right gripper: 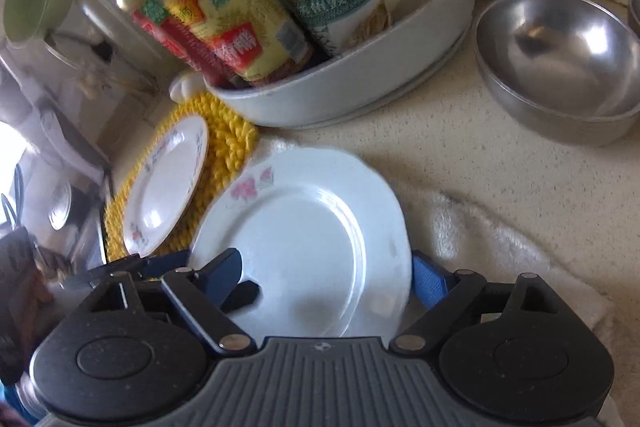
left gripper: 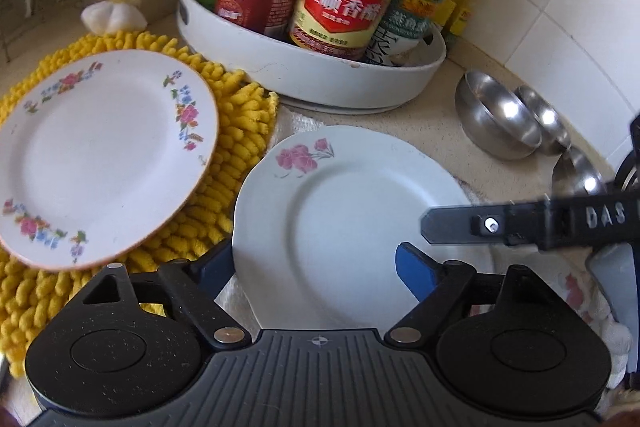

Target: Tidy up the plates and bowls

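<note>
My left gripper (left gripper: pixel 316 267) and right gripper (right gripper: pixel 320 279), both wide, straddle the pink-flower plate (left gripper: pixel 352 227); I should pinch its near rim squarely.

A round white plate with one pink flower spray (left gripper: pixel 352 223) lies on a cream towel. A round white plate with an orange rim and pink, blue and green floral sprigs (left gripper: pixel 100 155) rests on a shaggy yellow mat (left gripper: pixel 236 147). Shiny silver steel bowls (right gripper: pixel 560 63) stand on the speckled beige worktop (right gripper: pixel 460 163).
</note>
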{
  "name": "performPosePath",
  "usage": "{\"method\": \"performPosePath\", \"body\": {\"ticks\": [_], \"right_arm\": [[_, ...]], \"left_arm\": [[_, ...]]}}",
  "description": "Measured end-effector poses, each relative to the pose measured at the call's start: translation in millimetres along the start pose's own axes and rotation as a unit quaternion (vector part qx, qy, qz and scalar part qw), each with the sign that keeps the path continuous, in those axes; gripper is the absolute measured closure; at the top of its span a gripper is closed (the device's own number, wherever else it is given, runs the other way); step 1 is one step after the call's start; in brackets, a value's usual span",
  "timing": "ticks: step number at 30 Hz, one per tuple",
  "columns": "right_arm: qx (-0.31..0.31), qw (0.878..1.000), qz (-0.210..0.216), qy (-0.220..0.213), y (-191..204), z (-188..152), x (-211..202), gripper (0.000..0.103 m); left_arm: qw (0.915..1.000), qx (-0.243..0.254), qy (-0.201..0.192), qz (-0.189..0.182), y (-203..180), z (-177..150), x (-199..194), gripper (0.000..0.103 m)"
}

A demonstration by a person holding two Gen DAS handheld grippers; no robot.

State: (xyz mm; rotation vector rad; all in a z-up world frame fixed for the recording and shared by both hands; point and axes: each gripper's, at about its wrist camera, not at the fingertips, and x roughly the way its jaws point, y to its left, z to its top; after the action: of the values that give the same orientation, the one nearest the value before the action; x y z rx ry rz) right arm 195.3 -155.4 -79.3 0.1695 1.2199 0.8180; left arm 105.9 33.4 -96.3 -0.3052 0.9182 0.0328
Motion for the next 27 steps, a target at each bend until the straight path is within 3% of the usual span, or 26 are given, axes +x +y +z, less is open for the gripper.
{"method": "performPosePath", "body": {"ticks": [4,7,10,12,16,20,27], "right_arm": [[-0.037,0.999,0.001,-0.006,2,-5,-1,0.003],[-0.004,1.000,0.015,-0.018,-7,-6,-2,0.002],[-0.046,0.999,-0.005,-0.011,6,-7,1,0.000],[-0.044,0.999,-0.018,-0.007,8,-6,3,0.000],[-0.003,0.999,-0.032,0.001,7,3,4,0.002],[-0.028,0.997,-0.068,-0.015,21,-11,5,0.003],[0.002,0.997,-0.056,-0.047,27,-18,-19,0.003]], "left_arm": [[0.9982,0.055,-0.004,0.023,-13,-2,8,0.009],[0.9981,0.058,-0.013,0.017,-10,-4,8,0.008],[0.9981,0.057,-0.020,0.013,-8,-6,7,0.008],[0.9980,0.060,-0.014,0.016,-10,-5,8,0.009],[0.9978,0.060,-0.020,0.018,-8,-7,5,0.013],[0.9977,0.054,-0.029,0.031,-4,-8,1,0.027],[0.9977,0.055,-0.033,0.024,-4,-11,-13,0.027]]}}
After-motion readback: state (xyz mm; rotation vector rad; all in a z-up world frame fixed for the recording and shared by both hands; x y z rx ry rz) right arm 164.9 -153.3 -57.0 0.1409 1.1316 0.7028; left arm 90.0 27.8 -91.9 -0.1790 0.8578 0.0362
